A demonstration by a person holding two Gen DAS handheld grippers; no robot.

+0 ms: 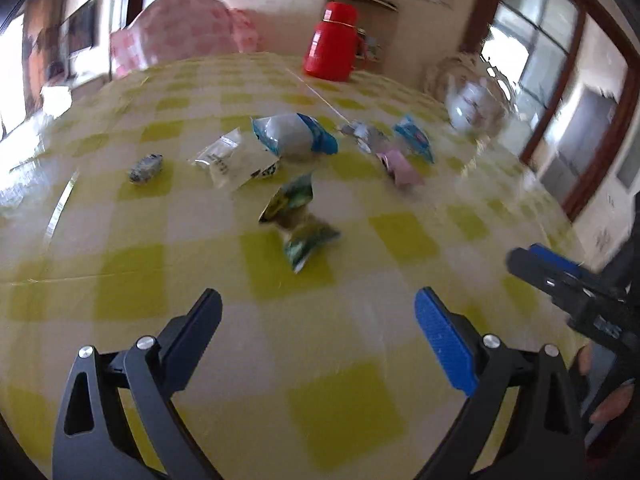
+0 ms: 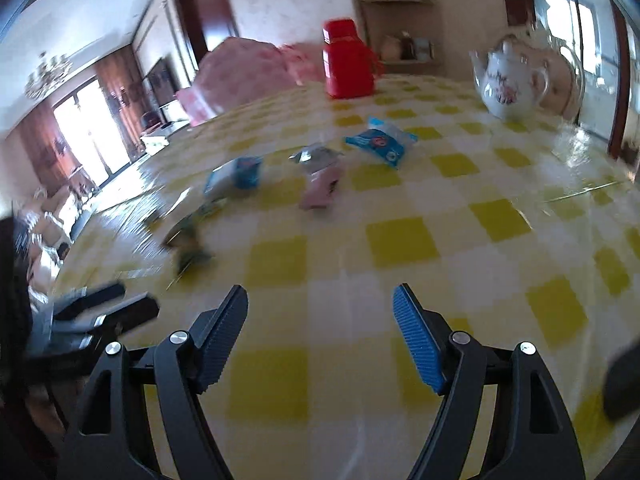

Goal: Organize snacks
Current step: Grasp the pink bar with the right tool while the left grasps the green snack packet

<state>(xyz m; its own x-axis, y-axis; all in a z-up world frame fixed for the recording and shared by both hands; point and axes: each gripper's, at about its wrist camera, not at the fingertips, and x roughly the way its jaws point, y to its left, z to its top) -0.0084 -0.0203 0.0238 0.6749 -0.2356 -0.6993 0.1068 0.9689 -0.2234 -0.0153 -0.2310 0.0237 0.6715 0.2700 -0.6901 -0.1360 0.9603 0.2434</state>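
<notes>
Currently, seven snack packets are lying scattered on the yellow-checked tablecloth [image 1: 132,288] ahead of both grippers, all apart from the fingers: one small blue-and-white wrapped sweet [image 1: 146,167] far ahead and left of the left gripper [image 1: 318,320], one clear packet [image 1: 232,158], one large white-and-blue packet [image 1: 294,138], one green packet [image 1: 298,224] sitting nearest and almost straight ahead between the finger lines, one silvery packet [image 1: 362,134], one pink packet [image 1: 402,166] and one light-blue packet [image 1: 414,142] ahead to the right. Motion blur is softening every outline, so the count is approximate. One red flask [image 1: 332,42] and one white floral teapot [image 2: 510,88] are standing beyond the packets, and one pink checked bag [image 1: 180,28] is sitting past the table's far edge. The left gripper is hovering above the cloth, tilted downward, with its two fingers spread wide and nothing between them. The right gripper [image 2: 320,328] is hovering likewise, tilted downward, with its fingers also spread and gripping nothing; the pink packet is lying ahead just left of its centre line and the light-blue packet ahead slightly right. Each gripper is appearing at the edge of the other's view, side by side, and fingertips of the person's hand [image 1: 610,402] are showing behind the right one.
</notes>
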